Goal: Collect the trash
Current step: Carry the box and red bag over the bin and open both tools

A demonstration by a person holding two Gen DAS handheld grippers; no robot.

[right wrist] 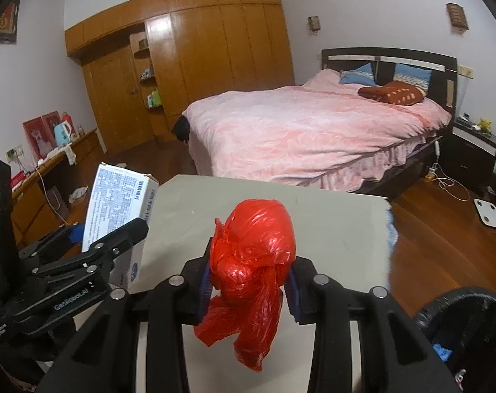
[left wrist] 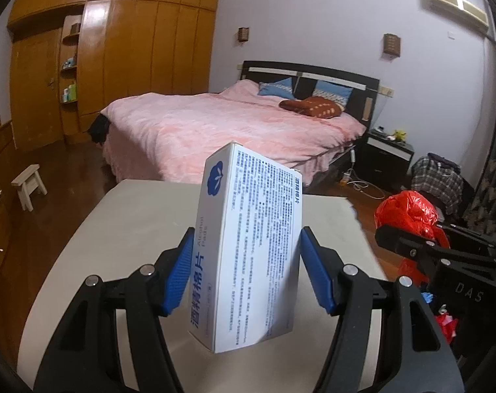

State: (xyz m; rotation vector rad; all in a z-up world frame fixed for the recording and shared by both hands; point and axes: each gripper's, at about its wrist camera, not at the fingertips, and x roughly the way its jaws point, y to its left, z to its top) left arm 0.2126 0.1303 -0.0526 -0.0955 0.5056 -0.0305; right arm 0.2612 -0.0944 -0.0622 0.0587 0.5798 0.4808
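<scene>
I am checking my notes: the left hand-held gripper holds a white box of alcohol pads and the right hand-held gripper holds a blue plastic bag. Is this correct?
Not quite. The plastic bag in the right hand-held gripper is red, not blue, as the right wrist view shows. The rest stands: the left hand-held gripper holds the white box of alcohol pads.

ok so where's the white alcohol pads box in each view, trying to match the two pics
Left wrist view: the white alcohol pads box stands upright at centre, between the blue pads of the left gripper.
Right wrist view: the same box is at the left edge, behind the left gripper's black arm.
Shared landmark: the pink bed beyond the table.
</scene>
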